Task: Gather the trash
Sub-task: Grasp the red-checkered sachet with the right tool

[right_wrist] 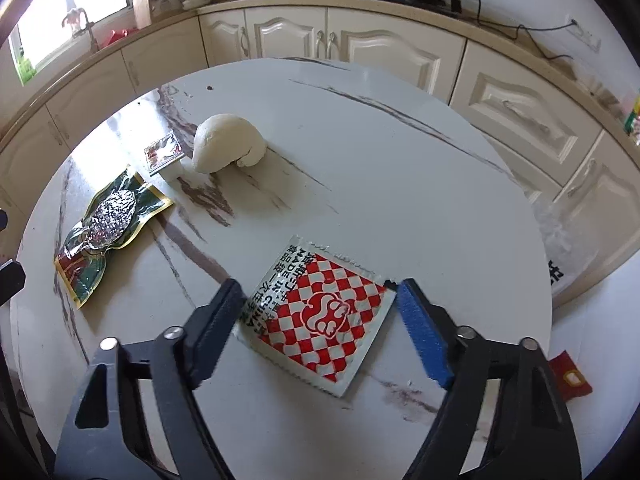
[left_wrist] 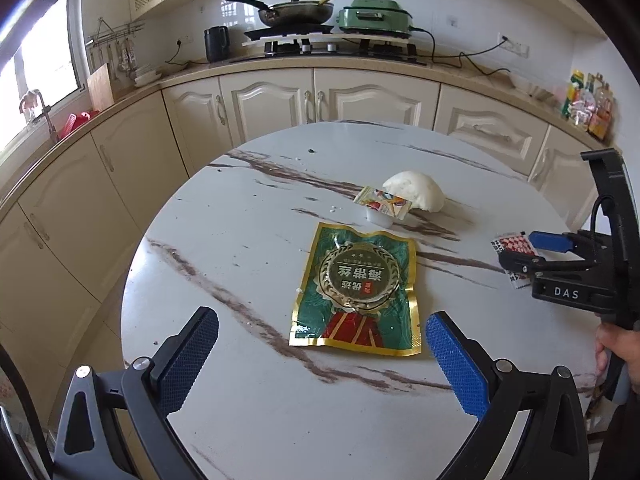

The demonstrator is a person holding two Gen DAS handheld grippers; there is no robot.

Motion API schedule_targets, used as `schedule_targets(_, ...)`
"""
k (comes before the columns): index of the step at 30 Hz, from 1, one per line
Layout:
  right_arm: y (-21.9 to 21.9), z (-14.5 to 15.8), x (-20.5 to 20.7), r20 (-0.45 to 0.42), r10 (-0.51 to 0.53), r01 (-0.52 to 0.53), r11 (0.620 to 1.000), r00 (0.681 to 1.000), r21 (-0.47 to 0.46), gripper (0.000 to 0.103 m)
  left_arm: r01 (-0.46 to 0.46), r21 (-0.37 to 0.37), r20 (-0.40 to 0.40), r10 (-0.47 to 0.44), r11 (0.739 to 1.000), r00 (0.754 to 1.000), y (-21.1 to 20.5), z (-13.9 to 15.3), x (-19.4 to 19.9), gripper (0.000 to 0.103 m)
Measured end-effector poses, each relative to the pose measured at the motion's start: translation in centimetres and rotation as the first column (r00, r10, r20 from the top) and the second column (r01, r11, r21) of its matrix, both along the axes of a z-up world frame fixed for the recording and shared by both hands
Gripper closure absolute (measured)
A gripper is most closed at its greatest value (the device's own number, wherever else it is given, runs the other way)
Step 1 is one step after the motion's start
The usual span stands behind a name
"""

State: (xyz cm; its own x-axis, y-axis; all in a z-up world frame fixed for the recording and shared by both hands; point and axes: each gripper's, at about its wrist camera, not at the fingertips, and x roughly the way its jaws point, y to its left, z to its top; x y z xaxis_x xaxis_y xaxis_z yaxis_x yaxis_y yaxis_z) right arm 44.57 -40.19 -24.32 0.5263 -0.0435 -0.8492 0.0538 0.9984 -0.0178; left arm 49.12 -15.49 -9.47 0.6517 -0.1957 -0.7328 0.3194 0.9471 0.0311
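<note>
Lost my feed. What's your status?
Left gripper open short of green packet. Right gripper open, straddling checkered packet. Nothing grasped. No obstruction.

A home kitchen: cream cabinets (left_wrist: 276,96), stove with frying pan (left_wrist: 296,12) (marble-look table (left_wrist: 248,240) nearby).

green-gold pouch (left_wrist: 356,292) flat, checkered sachet (right_wrist: 320,312) — flat

Bright window (left_wrist: 44,60) daylight, fisheye-warped edges.
</note>
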Motion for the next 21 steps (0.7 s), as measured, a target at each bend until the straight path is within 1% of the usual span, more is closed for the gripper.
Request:
schedule_targets(1, -0.3, 0.1, 0.0, 0.004, 0.005, -0.005, 1.000, 1.000, 0.002, 0.048, 0.000, 0.000, 0.002, 0.000, 1.000, 1.000, -0.3, -0.1, 0.4, 0.001)
schedule_targets(2, -0.6, 0.1, -0.2, 0.007, 0.010, -0.010, 1.000, 1.000, 0.008, 0.049, 0.004, 0.002, 0.001, -0.004, 1.000, 1.000, -0.5, -0.4, -0.1, 0.001)
schedule_targets(3, -0.7, 0.2, -0.3, 0.012, 0.016, -0.016, 1.000, 1.000, 0.011, 0.053, 0.006, 0.007, -0.002, -0.006, 1.000, 1.000, -0.7, -0.7, -0.4, 0.001)
schedule_targets(5, -1.1, 0.2, -0.5, 0.023, 0.024, -0.024, 0.999, 0.999, 0.021, 0.057, 0.017, 0.008, -0.002, -0.017, 1.000, 1.000, -1.2, -1.0, 0.4, 0.001)
schedule_targets(6, -1.4, 0.3, -0.6, 0.026, 0.027, -0.027, 0.999, 0.999, 0.023, 0.063, 0.024, 0.008, -0.009, -0.024, 1.000, 1.000, -1.6, -1.3, 0.3, 0.001)
schedule_targets(7, -1.6, 0.3, -0.7, 0.030, 0.026, -0.027, 0.999, 0.999, 0.028, 0.072, 0.028, 0.011, -0.014, -0.027, 1.000, 1.000, -1.7, -1.5, 0.3, 0.001)
schedule_targets(8, -2.0, 0.3, -0.8, 0.034, 0.029, -0.031, 0.999, 0.999, 0.037, 0.074, 0.030, 0.013, -0.015, -0.029, 0.999, 0.999, -1.8, -1.7, 0.4, 0.001)
schedule_targets(9, -2.5, 0.3, -0.7, 0.035, 0.034, -0.035, 0.999, 0.999, 0.040, 0.079, 0.029, 0.016, -0.018, -0.029, 0.999, 0.999, -1.9, -1.9, 0.8, 0.001)
schedule_targets(12, -3.1, 0.3, -0.8, 0.033, 0.019, -0.021, 0.998, 0.999, 0.059, 0.080, 0.022, 0.020, -0.025, -0.022, 1.000, 0.999, -1.9, -2.4, 0.1, 0.001)
schedule_targets(14, -3.2, 0.4, -0.9, 0.019, -0.004, 0.002, 0.997, 1.000, 0.079, 0.074, 0.018, 0.020, -0.027, -0.017, 1.000, 0.999, -2.0, -2.6, 0.1, 0.001)
schedule_targets(15, -3.0, 0.4, -0.9, 0.018, -0.011, 0.009, 0.994, 1.000, 0.109, 0.053, 0.016, 0.020, -0.026, -0.015, 1.000, 1.000, -1.9, -2.7, -0.1, 0.001)
schedule_targets(16, -2.6, 0.3, -0.8, 0.015, -0.006, 0.004, 0.993, 1.000, 0.121, 0.026, 0.014, 0.019, -0.026, -0.013, 1.000, 1.000, -2.0, -2.8, 0.1, 0.001)
schedule_targets(17, -2.0, 0.1, -0.6, 0.004, 0.008, -0.008, 0.994, 1.000, 0.112, 0.019, 0.013, 0.019, -0.023, -0.013, 1.000, 1.000, -1.7, -2.8, -0.6, 0.001)
schedule_targets(20, 0.1, -0.4, -0.1, -0.015, 0.034, -0.034, 0.999, 0.999, 0.001, 0.017, 0.008, 0.016, -0.023, -0.008, 1.000, 1.000, -1.1, -2.8, -0.9, 0.001)
schedule_targets(21, 0.6, -0.5, 0.0, 0.000, 0.048, -0.048, 0.999, 0.999, -0.007, 0.021, 0.007, 0.015, -0.023, -0.007, 1.000, 1.000, -0.9, -2.8, -1.0, 0.001)
